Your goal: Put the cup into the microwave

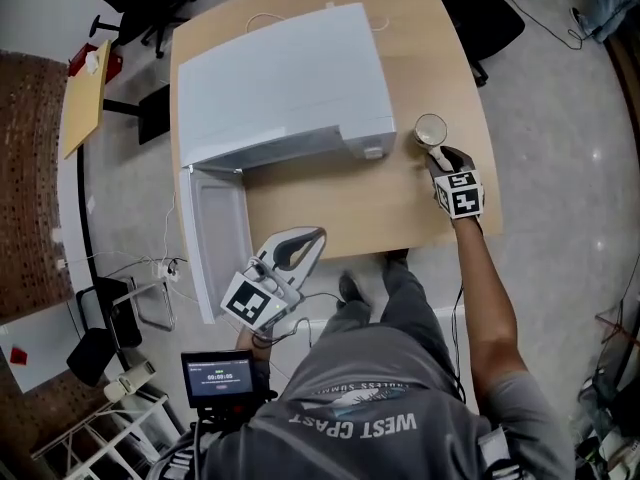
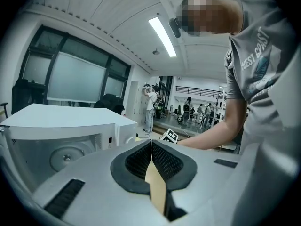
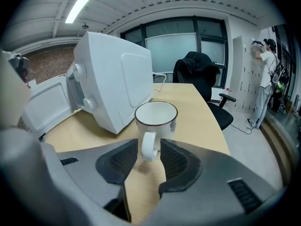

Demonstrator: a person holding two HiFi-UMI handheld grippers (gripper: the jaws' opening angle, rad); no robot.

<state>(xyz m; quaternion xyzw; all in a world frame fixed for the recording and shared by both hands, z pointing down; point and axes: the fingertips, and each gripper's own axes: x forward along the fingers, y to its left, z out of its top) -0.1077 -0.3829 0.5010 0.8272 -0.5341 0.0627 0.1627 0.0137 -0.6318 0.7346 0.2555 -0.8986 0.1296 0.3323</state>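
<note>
A white cup (image 1: 431,129) with a dark rim stands upright on the wooden table (image 1: 330,208), just right of the white microwave (image 1: 280,83). My right gripper (image 1: 440,158) is at the cup's near side. In the right gripper view the cup (image 3: 156,119) shows its handle between the two pads, with a gap on each side, so my right gripper (image 3: 150,159) is open. The microwave door (image 1: 215,243) hangs open at the table's left front. My left gripper (image 1: 300,248) hovers near that door, pads together and empty; my left gripper (image 2: 151,147) points past the open cavity (image 2: 66,157).
The microwave (image 3: 113,84) fills the left of the right gripper view, its door (image 3: 47,102) swung out. A black office chair (image 3: 197,74) stands beyond the table's far end. A small screen (image 1: 218,376) sits on a stand near the person's left side. People stand far off.
</note>
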